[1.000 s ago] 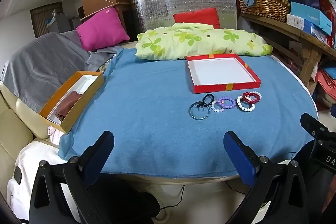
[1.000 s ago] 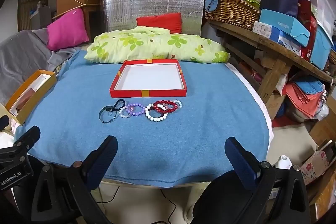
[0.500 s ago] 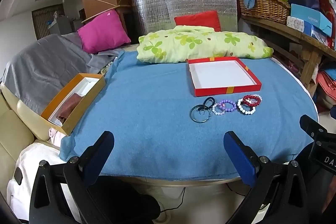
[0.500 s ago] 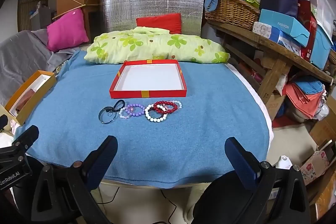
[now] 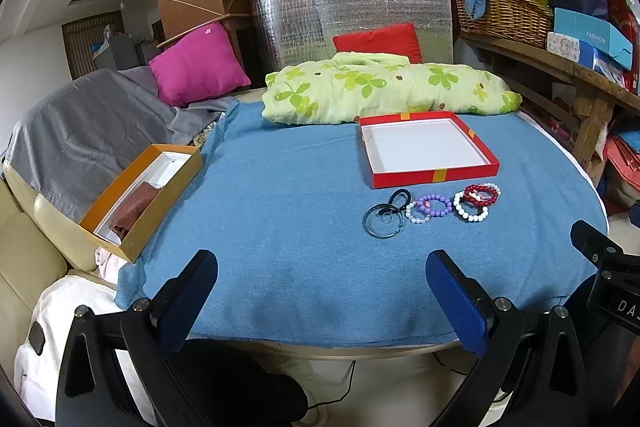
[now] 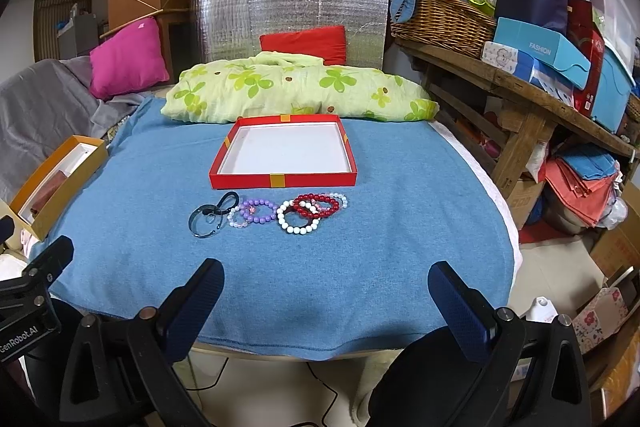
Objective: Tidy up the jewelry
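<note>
A shallow red tray with a white floor [image 5: 436,175] [image 6: 282,180] lies on the blue cloth. In front of it lies a row of jewelry: a dark glass bangle [image 5: 381,223] [image 6: 205,221] with a black loop, a purple bead bracelet [image 5: 432,207] [image 6: 258,211], a white bead bracelet [image 5: 470,213] [image 6: 298,223] and a dark red bead bracelet [image 5: 482,194] [image 6: 318,206]. My left gripper [image 5: 322,291] and my right gripper [image 6: 326,295] are both open and empty, held at the near table edge, well short of the jewelry.
An orange box with brown cloth [image 5: 140,195] [image 6: 56,183] sits at the table's left edge. A green flowered bundle [image 5: 384,91] [image 6: 296,91] lies behind the tray. A wooden shelf with a basket and boxes [image 6: 520,83] stands at the right.
The left wrist view has drawn back and up slightly, so the tray and jewelry sit a little lower and farther. The right gripper is almost still. Nothing on the table has moved.
</note>
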The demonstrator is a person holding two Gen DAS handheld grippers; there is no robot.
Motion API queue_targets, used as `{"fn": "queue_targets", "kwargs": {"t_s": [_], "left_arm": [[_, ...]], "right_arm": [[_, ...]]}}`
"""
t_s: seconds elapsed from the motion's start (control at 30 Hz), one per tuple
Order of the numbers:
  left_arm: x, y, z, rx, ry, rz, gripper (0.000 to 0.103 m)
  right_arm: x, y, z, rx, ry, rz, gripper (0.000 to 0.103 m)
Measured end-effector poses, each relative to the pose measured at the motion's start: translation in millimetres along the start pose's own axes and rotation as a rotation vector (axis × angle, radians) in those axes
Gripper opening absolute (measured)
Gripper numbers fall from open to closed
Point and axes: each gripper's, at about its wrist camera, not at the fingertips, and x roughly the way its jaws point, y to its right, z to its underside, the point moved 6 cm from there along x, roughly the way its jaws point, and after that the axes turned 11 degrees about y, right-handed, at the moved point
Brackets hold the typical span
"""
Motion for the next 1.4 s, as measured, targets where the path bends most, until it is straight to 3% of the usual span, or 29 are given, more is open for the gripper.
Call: {"fn": "queue_targets", "kwargs": {"t_s": [1.4], "left_arm": [[-0.1,-0.1,2.4,0.008,-0.003,-0.001,0.103]], "right_arm": [[1.0,0.5,3.0,0.005,-0.002,-0.002,0.103]]}}
